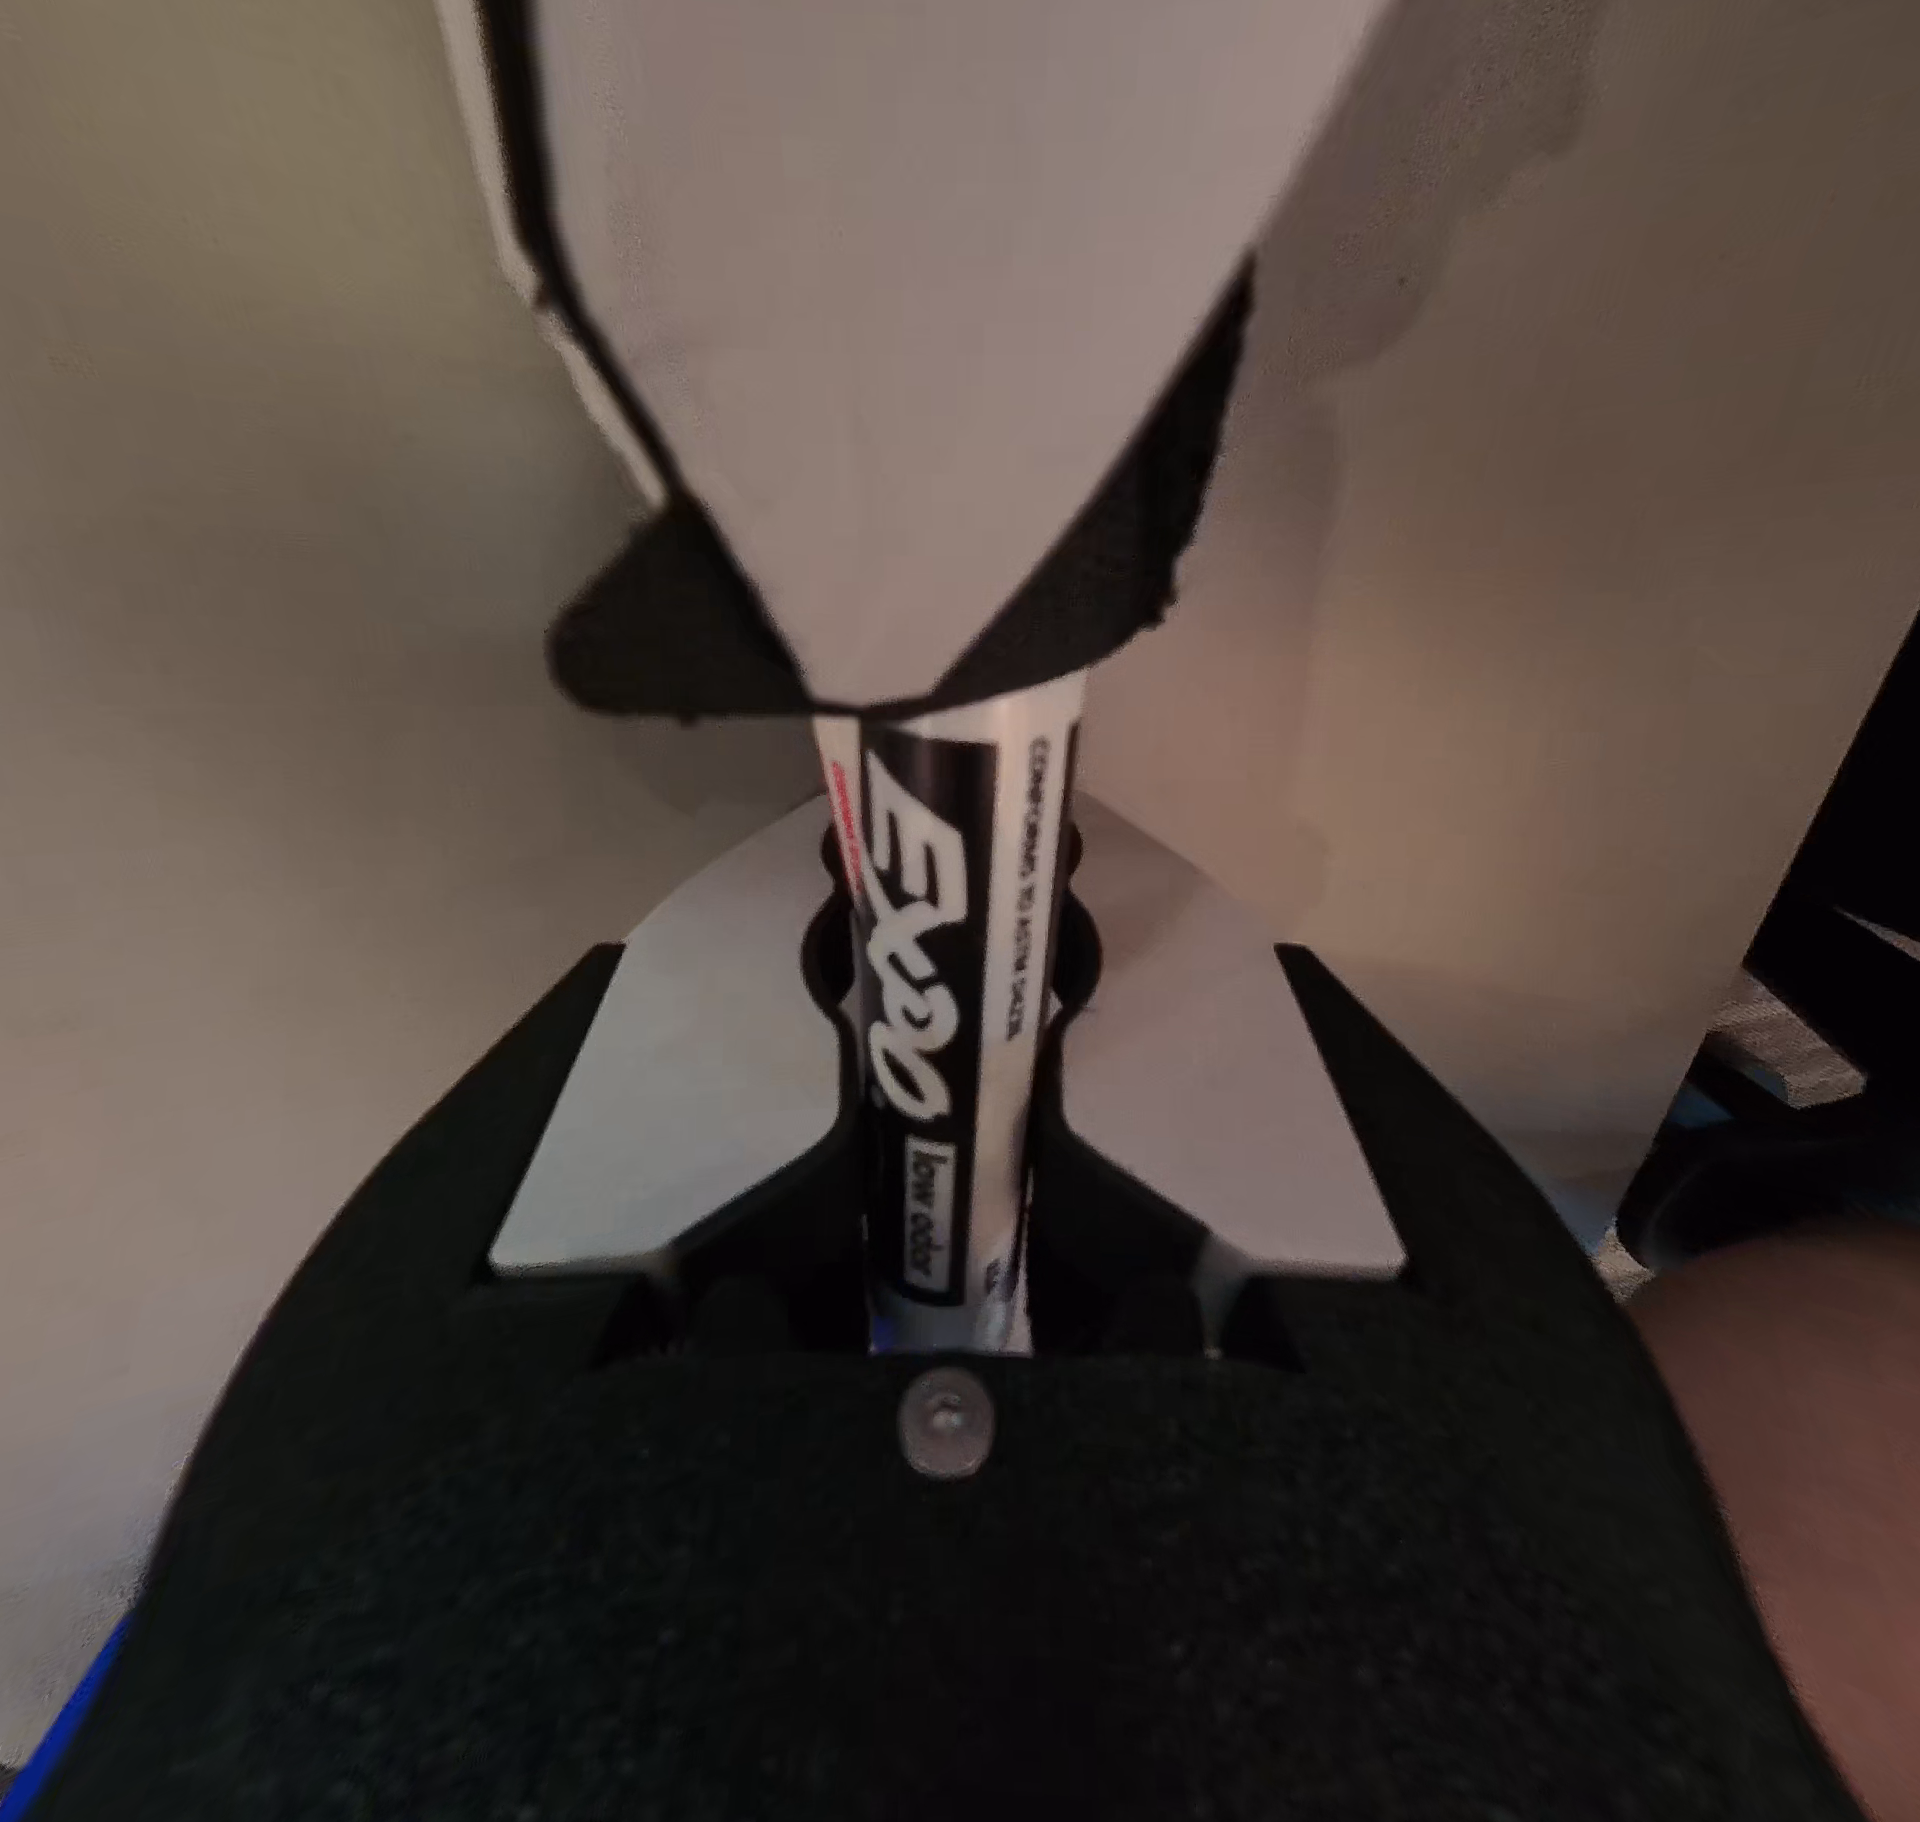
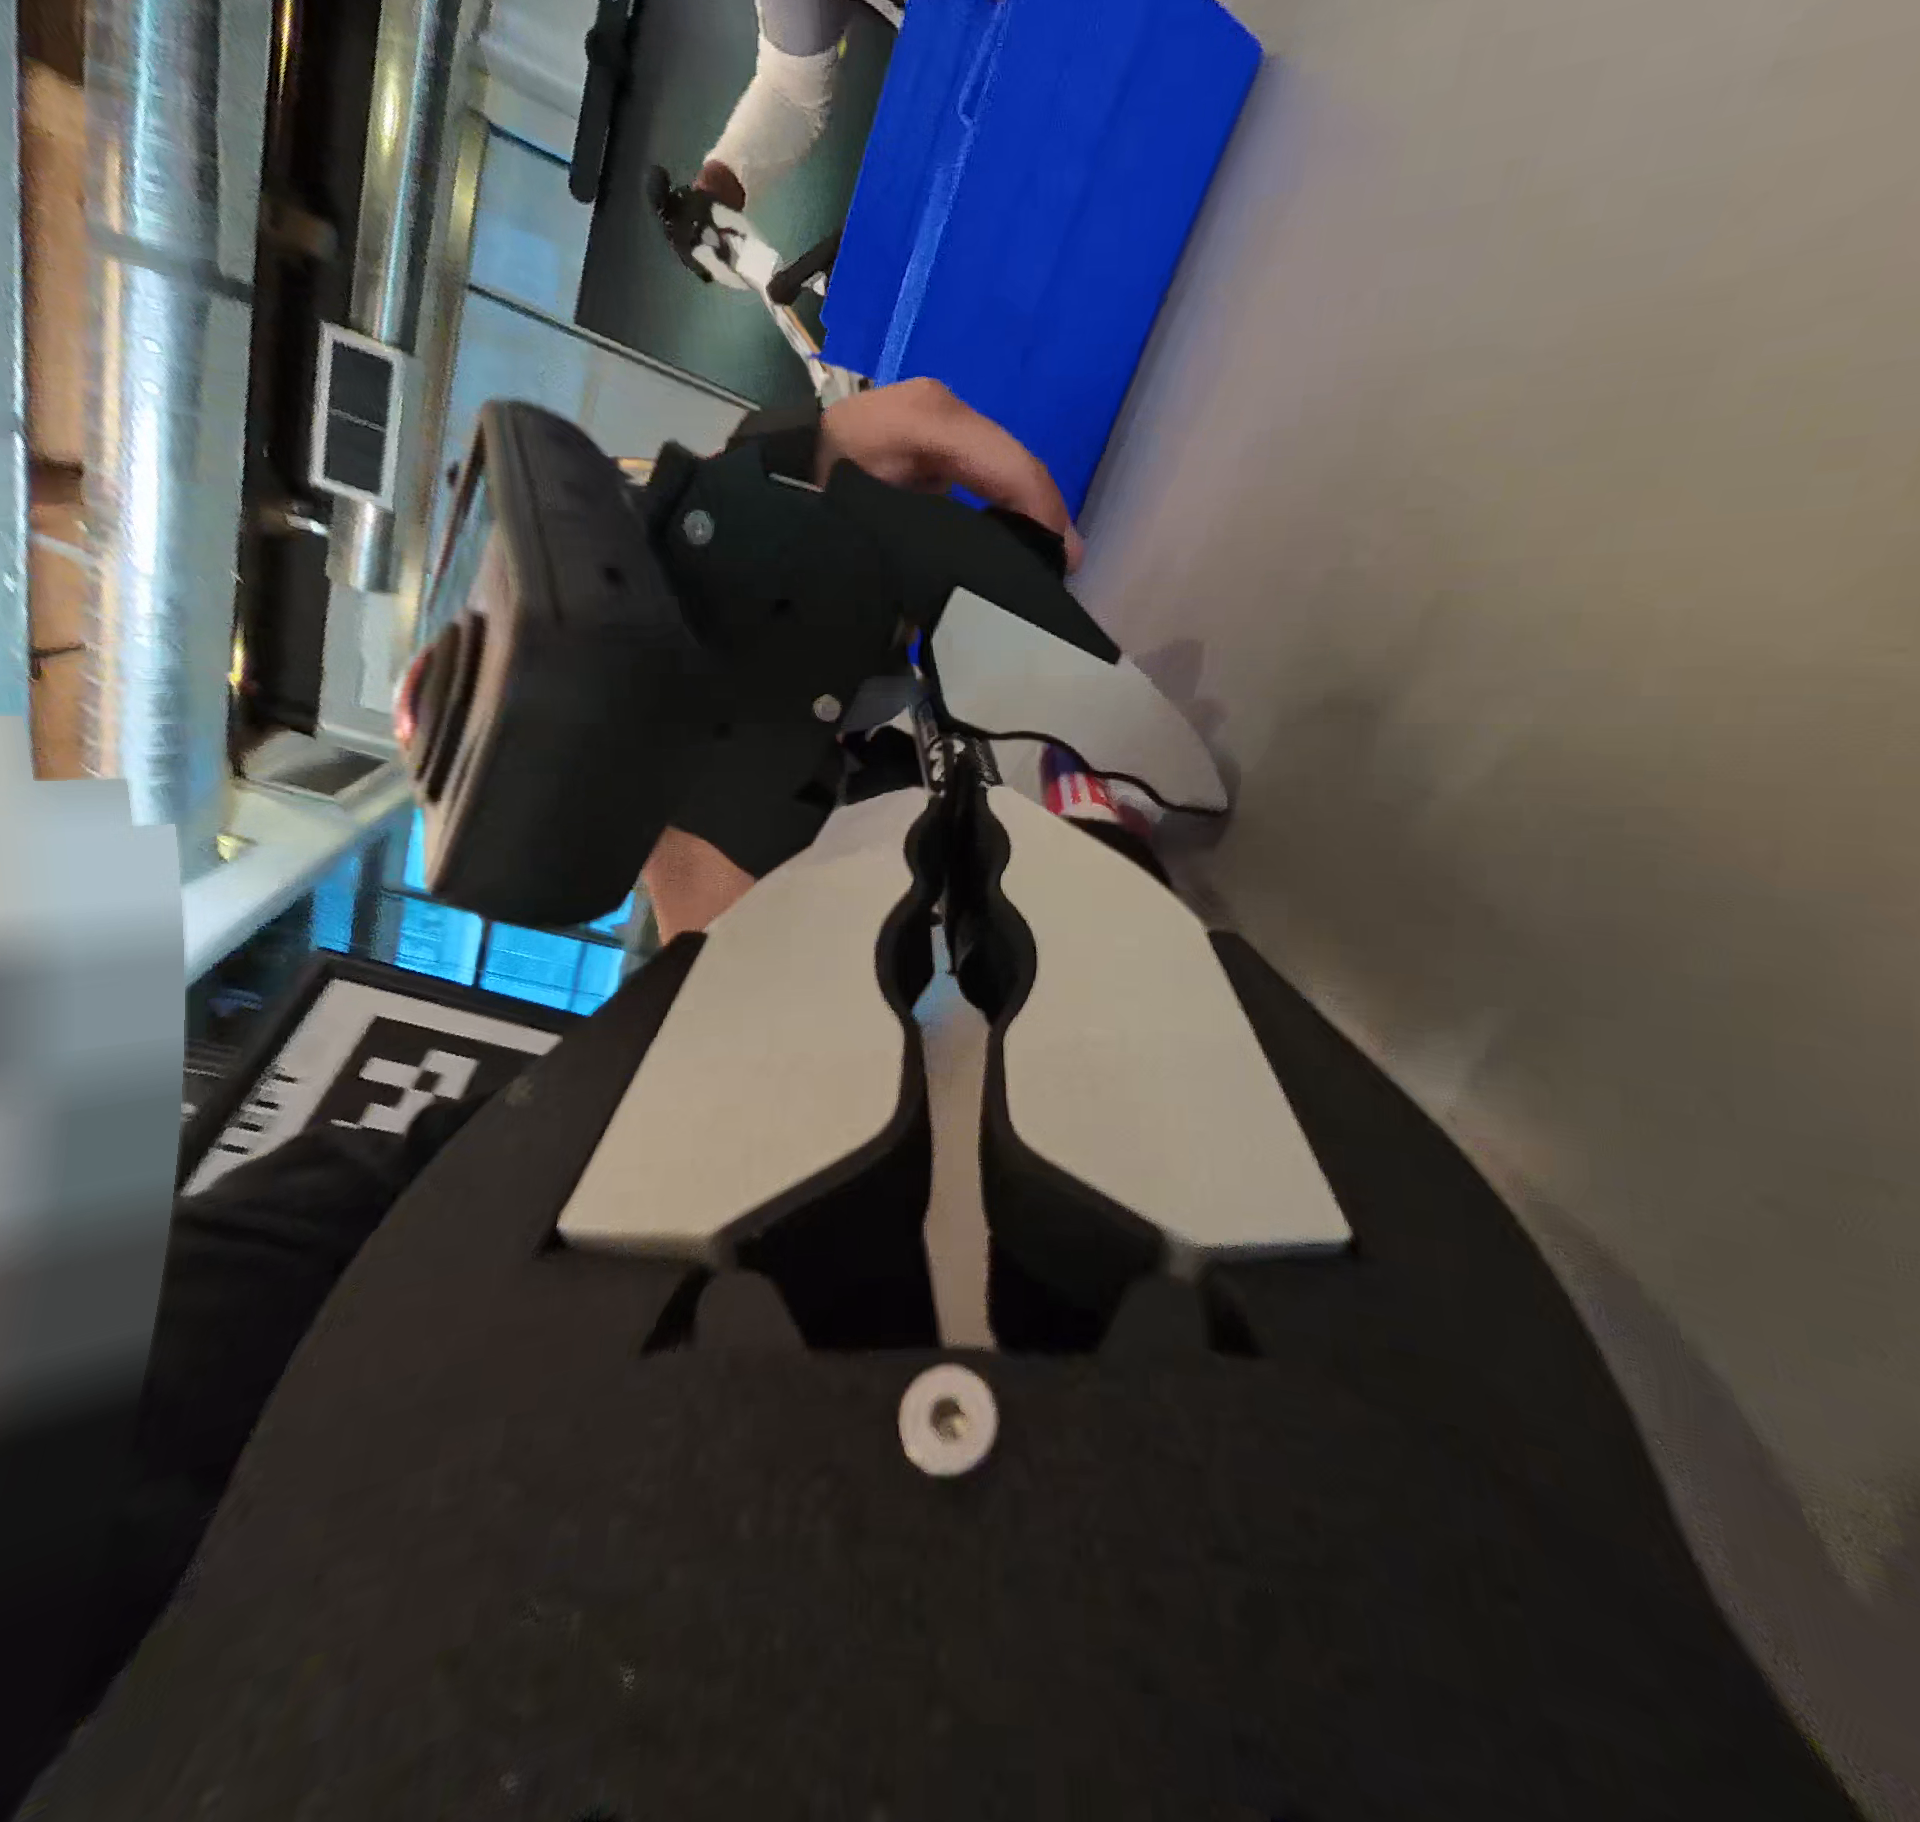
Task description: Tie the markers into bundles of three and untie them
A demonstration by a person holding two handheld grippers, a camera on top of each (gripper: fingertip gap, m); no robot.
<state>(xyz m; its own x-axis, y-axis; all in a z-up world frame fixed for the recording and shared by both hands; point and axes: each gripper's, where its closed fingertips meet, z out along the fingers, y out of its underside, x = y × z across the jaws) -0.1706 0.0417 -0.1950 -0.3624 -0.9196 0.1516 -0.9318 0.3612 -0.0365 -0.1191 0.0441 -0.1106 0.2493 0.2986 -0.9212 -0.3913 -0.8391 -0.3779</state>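
Markers, white plastic barrels with black printed labels (image 1: 951, 993), clamped lengthwise in left gripper (image 1: 951, 899); right gripper (image 2: 958, 868), just beyond left gripper, pinches black fabric strap (image 2: 961, 837) around barrels.

Left gripper (image 1: 951, 951) was clamped tight, jaws nearly together around a marker (image 1: 940, 993) running lengthwise between the fingers. Right gripper (image 2: 961, 899) was pinched on a black strap (image 2: 966, 889) at its tips, rolled sideways and nose-to-nose with the left one. A hand (image 2: 935, 447) wrapped the left gripper's handle in the right wrist view.
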